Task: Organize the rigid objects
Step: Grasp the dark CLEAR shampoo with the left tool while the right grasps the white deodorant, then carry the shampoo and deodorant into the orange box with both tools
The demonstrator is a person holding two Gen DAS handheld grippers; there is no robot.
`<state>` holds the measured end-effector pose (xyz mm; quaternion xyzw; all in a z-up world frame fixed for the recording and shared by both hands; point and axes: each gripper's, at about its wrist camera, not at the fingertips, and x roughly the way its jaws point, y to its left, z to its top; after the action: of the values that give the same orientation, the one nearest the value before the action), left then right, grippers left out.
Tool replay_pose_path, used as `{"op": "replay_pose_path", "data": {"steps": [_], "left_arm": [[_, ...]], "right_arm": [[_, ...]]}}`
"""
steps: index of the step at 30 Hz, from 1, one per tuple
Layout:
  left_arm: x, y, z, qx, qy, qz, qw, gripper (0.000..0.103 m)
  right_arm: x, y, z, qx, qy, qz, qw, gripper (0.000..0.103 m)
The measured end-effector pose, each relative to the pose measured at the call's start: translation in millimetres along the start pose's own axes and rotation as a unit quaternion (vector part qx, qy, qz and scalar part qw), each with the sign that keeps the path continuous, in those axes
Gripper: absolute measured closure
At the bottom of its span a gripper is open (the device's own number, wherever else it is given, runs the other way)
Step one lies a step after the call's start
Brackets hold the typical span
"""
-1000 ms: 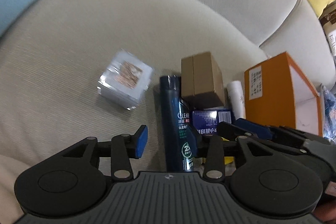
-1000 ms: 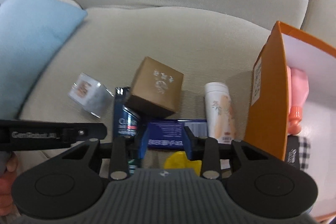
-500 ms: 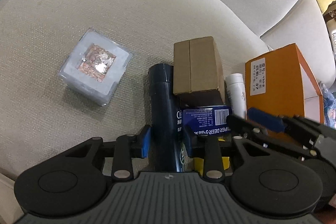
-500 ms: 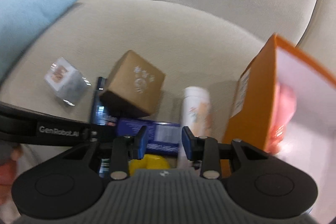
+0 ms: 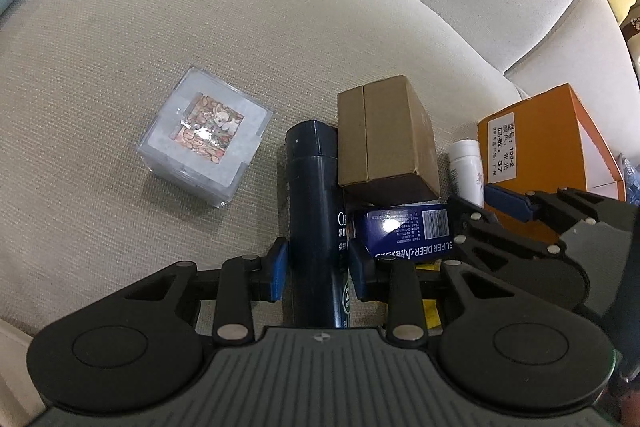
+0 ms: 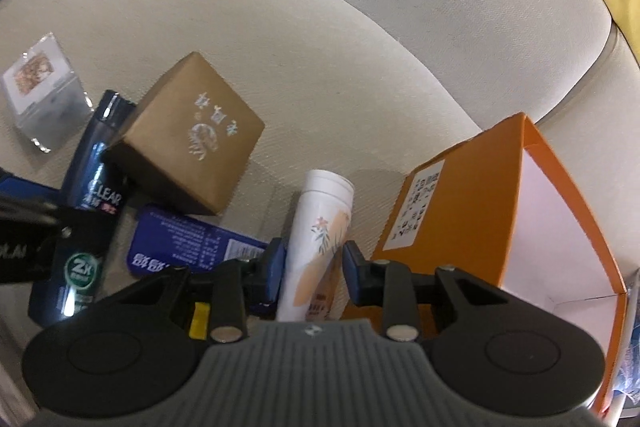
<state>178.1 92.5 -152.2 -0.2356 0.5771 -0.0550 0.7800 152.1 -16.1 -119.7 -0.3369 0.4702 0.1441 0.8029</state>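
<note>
On the woven beige sofa cushion lie one glossy dark blue shampoo bottle, one matte kraft cardboard box, one clear plastic cube, one white printed tube and one orange open carton. The left gripper, low and level, has its jaws narrow on the bottle; the right gripper has its jaws against the tube's sides.

The left gripper sits low with its jaws straddling the dark shampoo bottle, pads just beside its sides. The right gripper, right of that bottle, brackets the white tube, jaws narrowly parted.
</note>
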Motion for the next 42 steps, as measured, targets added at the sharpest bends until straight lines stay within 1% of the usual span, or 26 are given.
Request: {"op": "replay_pose_path", "data": {"steps": [1, 4, 7, 9, 11, 13, 16, 19, 21, 27, 31, 35, 37, 42], "left_arm": [[0, 1, 0, -0.001, 0.0, -0.002, 1.0, 0.067], [-1, 3, 0, -0.007, 0.0, -0.008, 0.9999, 0.067], [-3, 1, -2, 0.0, -0.004, 0.001, 1.0, 0.067], [-7, -1, -5, 0.007, -0.012, 0.013, 0.9998, 0.068], [-12, -2, -6, 0.007, -0.016, 0.015, 0.9997, 0.068], [-17, -2, -8, 0.005, -0.019, 0.013, 0.9997, 0.068], [-27, -7, -13, 0.012, -0.027, 0.022, 0.9993, 0.068], [-39, -13, -17, 0.016, -0.036, 0.019, 0.999, 0.068], [-47, -19, -18, 0.018, -0.041, 0.013, 0.9989, 0.068], [-72, -44, -24, 0.042, -0.069, 0.009, 0.9967, 0.068], [-88, -66, -26, 0.056, -0.087, -0.008, 0.9946, 0.068], [-98, -92, -27, 0.072, -0.101, -0.027, 0.9919, 0.068], [-102, -105, -25, 0.077, -0.104, -0.041, 0.9908, 0.068], [-105, -143, -19, 0.094, -0.102, -0.081, 0.987, 0.068]], "right_arm": [[1, 0, 1, -0.002, 0.001, -0.005, 1.0, 0.074], [0, -4, 2, 0.005, -0.004, -0.002, 1.0, 0.077], [-8, -9, 0, 0.01, -0.016, 0.002, 1.0, 0.083], [-18, -12, -2, 0.013, -0.028, 0.008, 1.0, 0.083], [-28, -15, -6, 0.017, -0.039, 0.014, 0.999, 0.083], [-38, -18, -7, 0.03, -0.045, 0.033, 0.998, 0.083], [-53, -25, -13, 0.057, -0.051, 0.075, 0.994, 0.084], [-69, -29, -16, 0.069, -0.063, 0.096, 0.991, 0.084], [-82, -28, -27, 0.076, -0.07, 0.107, 0.989, 0.084], [-112, -45, -44, 0.106, -0.095, 0.142, 0.98, 0.084], [-126, -57, -51, 0.13, -0.112, 0.163, 0.971, 0.084], [-141, -79, -60, 0.157, -0.134, 0.174, 0.963, 0.084], [-146, -88, -62, 0.17, -0.147, 0.168, 0.96, 0.084], [-164, -126, -80, 0.202, -0.173, 0.144, 0.953, 0.084]]}}
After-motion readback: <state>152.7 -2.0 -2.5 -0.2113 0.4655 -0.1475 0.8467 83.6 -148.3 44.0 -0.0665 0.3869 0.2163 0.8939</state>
